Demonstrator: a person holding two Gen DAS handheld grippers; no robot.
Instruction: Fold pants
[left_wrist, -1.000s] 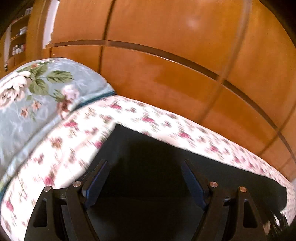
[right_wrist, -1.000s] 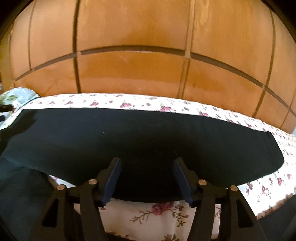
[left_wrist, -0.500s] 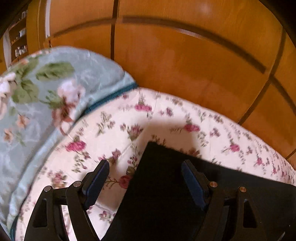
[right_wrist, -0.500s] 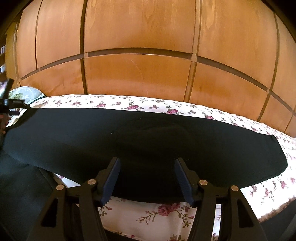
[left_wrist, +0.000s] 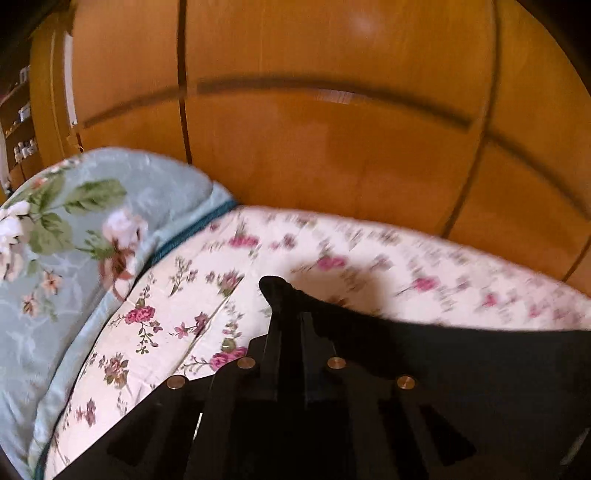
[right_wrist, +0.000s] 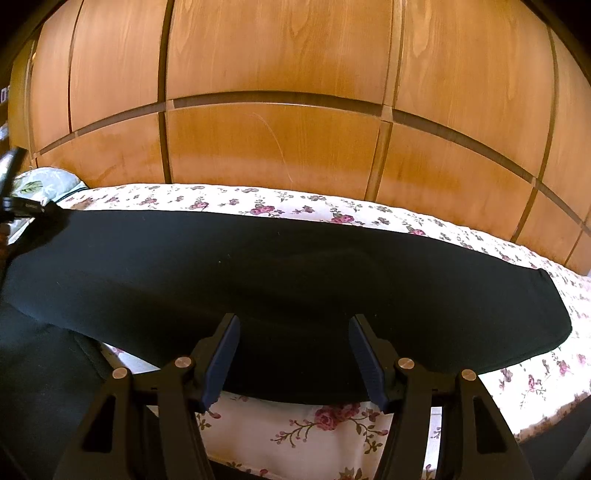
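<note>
Black pants (right_wrist: 295, 266) lie stretched lengthwise across a flowered bed sheet (right_wrist: 332, 424). In the left wrist view my left gripper (left_wrist: 290, 317) is shut on the left end corner of the pants (left_wrist: 461, 369), and a tip of cloth pokes out past the fingertips. That gripper also shows at the far left edge of the right wrist view, the left gripper (right_wrist: 22, 206) at the pants' corner. My right gripper (right_wrist: 295, 354) stands open over the near edge of the pants at their middle, its blue pads (right_wrist: 221, 354) apart with cloth below them.
A pale blue flowered pillow (left_wrist: 74, 240) lies at the left end of the bed. A wooden wardrobe wall (right_wrist: 277, 147) rises right behind the bed. The sheet's front edge drops off at the lower right (right_wrist: 535, 424). Dark cloth (right_wrist: 37, 387) fills the lower left.
The left gripper shifted along the pants' end and closed from wide open onto the corner, which now bunches between its fingers. The right gripper has kept still and open.
</note>
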